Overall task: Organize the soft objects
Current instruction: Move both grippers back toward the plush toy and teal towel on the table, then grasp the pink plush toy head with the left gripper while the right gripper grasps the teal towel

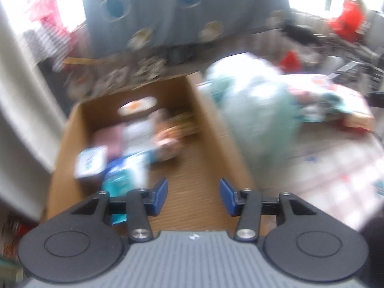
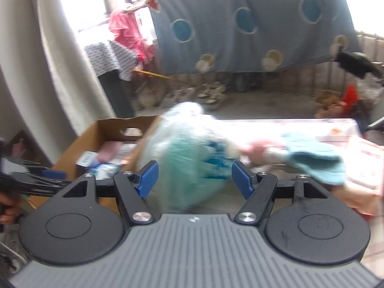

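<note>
Bag (image 2: 192, 153), pale green and soft, fills the centre of the right view between your right hand-held gripper (image 2: 194, 177) pads; blur hides whether they pinch it. Your left hand-held gripper (image 1: 193, 196) stands apart, empty, over the box (image 1: 192, 168). A loose grip could drop the bag onto the table (image 2: 300, 124), or snag it on the box wall.

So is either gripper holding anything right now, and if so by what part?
Left gripper: nothing, its jaws open over the cardboard box. Right gripper: jaws open around the plastic bag; grip cannot be told through blur.
</note>
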Demonstrator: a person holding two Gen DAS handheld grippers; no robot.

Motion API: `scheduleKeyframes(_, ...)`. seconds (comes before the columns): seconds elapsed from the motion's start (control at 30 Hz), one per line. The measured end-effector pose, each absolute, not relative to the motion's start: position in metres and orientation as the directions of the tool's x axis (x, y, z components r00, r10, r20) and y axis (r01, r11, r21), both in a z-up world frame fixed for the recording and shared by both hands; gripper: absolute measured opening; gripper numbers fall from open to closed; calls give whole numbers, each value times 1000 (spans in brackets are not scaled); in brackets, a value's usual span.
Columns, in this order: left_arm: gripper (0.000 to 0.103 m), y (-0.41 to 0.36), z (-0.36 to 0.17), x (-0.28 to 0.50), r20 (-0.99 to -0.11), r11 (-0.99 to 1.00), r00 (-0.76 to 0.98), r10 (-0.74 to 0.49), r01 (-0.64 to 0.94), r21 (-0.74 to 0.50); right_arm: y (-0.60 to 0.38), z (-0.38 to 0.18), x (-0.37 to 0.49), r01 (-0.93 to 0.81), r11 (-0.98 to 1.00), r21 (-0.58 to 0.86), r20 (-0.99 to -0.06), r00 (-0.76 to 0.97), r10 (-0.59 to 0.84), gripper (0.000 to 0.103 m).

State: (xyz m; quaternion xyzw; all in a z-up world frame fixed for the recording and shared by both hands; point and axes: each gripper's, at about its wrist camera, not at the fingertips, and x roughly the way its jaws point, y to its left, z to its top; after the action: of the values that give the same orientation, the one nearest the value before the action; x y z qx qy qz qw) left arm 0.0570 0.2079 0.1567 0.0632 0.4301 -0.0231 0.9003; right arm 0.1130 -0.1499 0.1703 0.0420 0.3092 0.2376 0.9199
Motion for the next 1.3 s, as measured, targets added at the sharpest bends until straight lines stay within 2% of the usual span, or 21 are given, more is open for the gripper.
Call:
scheduleKeyframes(0.13, 67, 144, 158, 71, -748, 969, 659, -72, 224, 104, -210, 156, 110, -329, 922, 206, -570, 725, 386, 67)
scheduleKeyframes(0.23, 72, 99, 154, 98, -727, 949, 672, -140, 301, 96, -249, 139, 119, -263, 936, 233, -581, 734, 350, 67)
scheduleKeyframes(0.33, 76, 56, 145, 133, -724, 926, 672, -157, 355, 129, -276, 124, 132, -250, 946, 205, -569, 756, 323, 70)
scheduleKeyframes(0.5, 76, 4, 121, 185, -737, 911, 659, -151, 382, 155, -279, 98, 166, -333, 942, 38, -593, 751, 290, 73)
scheduleKeyframes(0.63, 75, -9, 104, 202, -764, 905, 620, -177, 407, 121, -256, 76, 193, -487, 842, -233, -588, 760, 277, 73)
scheduleKeyframes(0.73, 75, -15, 96, 200, -760, 885, 631, -157, 431, 175, -242, 63, 215, -551, 733, -398, -611, 756, 237, 73)
scheduleKeyframes(0.87, 76, -14, 90, 201, -771, 879, 607, -191, 456, 141, -235, 50, 247, -613, 665, -427, -673, 707, 219, 71)
scheduleKeyframes(1.13, 75, -15, 88, 226, -783, 895, 584, -216, 439, 81, -208, 34, 264, -699, 531, -478, -696, 671, 256, 72)
scheduleKeyframes(1.2, 75, -12, 91, 233, -780, 902, 583, -227, 427, 56, -201, 27, 267, -725, 499, -475, -721, 646, 251, 67)
scheduleKeyframes(1.23, 75, -12, 93, 236, -775, 904, 590, -226, 424, 59, -199, 25, 270, -731, 496, -469, -727, 638, 254, 54)
scheduleKeyframes(1.27, 76, -12, 95, 239, -770, 906, 598, -221, 419, 65, -199, 24, 273, -732, 502, -460, -730, 634, 254, 47)
scheduleKeyframes(1.3, 76, -12, 96, 243, -768, 908, 603, -217, 414, 69, -199, 23, 277, -732, 514, -447, -736, 627, 254, 35)
